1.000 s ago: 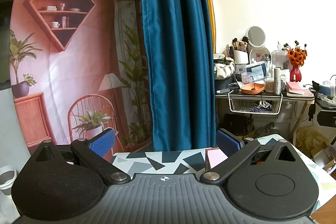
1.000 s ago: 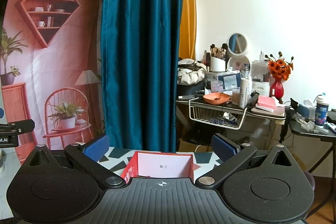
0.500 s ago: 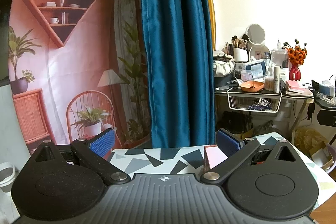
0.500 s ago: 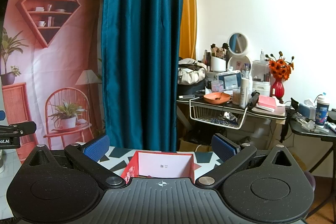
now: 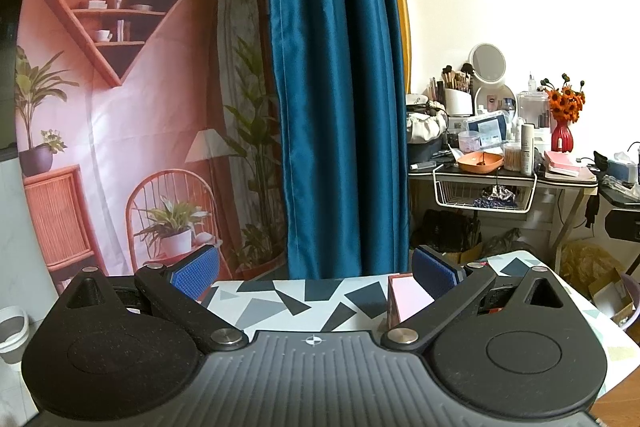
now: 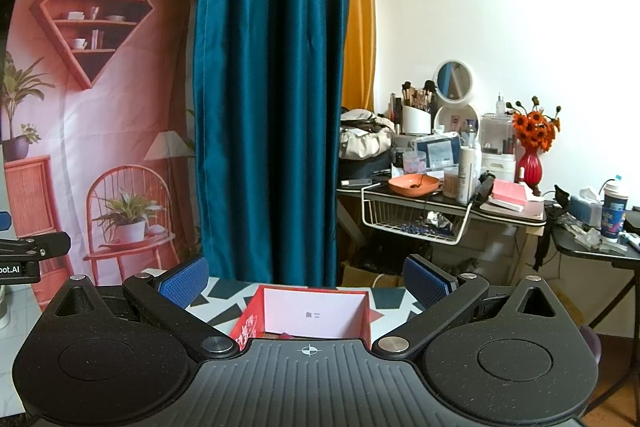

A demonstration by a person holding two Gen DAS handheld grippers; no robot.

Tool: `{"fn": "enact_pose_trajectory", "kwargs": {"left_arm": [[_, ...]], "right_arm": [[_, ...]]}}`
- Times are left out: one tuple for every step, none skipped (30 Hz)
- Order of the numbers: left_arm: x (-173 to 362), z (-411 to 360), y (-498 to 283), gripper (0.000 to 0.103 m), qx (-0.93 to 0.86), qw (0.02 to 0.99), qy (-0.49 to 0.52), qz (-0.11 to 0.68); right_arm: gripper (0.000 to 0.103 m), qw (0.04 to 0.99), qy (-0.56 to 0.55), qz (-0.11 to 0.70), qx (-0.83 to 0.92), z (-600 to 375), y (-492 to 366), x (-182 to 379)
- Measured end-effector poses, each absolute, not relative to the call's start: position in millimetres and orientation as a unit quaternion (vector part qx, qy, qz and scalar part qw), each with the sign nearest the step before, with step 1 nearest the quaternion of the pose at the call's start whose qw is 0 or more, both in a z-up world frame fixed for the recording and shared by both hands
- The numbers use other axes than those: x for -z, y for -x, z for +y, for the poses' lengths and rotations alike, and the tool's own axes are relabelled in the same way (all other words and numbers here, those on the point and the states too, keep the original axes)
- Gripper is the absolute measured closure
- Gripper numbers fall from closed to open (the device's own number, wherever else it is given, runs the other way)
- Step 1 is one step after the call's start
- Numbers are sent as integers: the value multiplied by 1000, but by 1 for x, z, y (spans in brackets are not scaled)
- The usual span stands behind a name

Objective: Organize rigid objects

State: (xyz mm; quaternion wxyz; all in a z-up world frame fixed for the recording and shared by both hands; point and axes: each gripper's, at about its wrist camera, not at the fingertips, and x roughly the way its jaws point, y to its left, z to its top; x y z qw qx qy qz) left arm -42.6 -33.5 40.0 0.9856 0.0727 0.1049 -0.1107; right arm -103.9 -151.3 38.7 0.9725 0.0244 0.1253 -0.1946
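A red open box with a white inner wall (image 6: pixel 316 311) stands on the table with the black, grey and white triangle cloth (image 6: pixel 224 303). My right gripper (image 6: pixel 306 277) is open and empty, with the box low between its blue pads. In the left wrist view the same box (image 5: pixel 404 299) shows at the right, partly behind the right pad. My left gripper (image 5: pixel 316 273) is open and empty above the patterned table (image 5: pixel 304 303). What lies inside the box is hidden by the gripper body.
A teal curtain (image 6: pixel 272 87) and a pink printed backdrop (image 6: pixel 100 115) hang behind the table. A cluttered dressing table (image 6: pixel 440 195) with a wire basket, an orange bowl and a red vase stands at the right. A black clamp (image 6: pixel 28 251) juts in at the left.
The left gripper has tipped slightly, so more of the patterned table and box shows between its pads. The right gripper has barely moved.
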Motion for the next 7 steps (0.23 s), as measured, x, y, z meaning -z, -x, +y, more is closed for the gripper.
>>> {"fn": "enact_pose_trajectory", "kwargs": {"left_arm": [[-40, -33, 43, 0, 111, 986, -73, 105], [-40, -33, 43, 0, 110, 986, -73, 105], [-40, -33, 43, 0, 111, 986, -73, 105], [-40, -33, 43, 0, 111, 986, -72, 105], [-40, -33, 43, 0, 111, 986, -72, 106], [-39, -33, 42, 0, 111, 985, -72, 106], [-39, -33, 42, 0, 111, 986, -72, 106]], "right_arm": [[0, 973, -24, 125, 195, -151, 104, -39], [0, 972, -25, 126, 195, -151, 104, -39], [0, 972, -25, 126, 195, -151, 104, -39], [0, 973, -25, 125, 195, -151, 104, -39], [0, 973, -24, 125, 195, -152, 104, -39], [0, 973, -24, 125, 195, -151, 104, -39], [0, 973, -24, 125, 195, -151, 104, -39]]}}
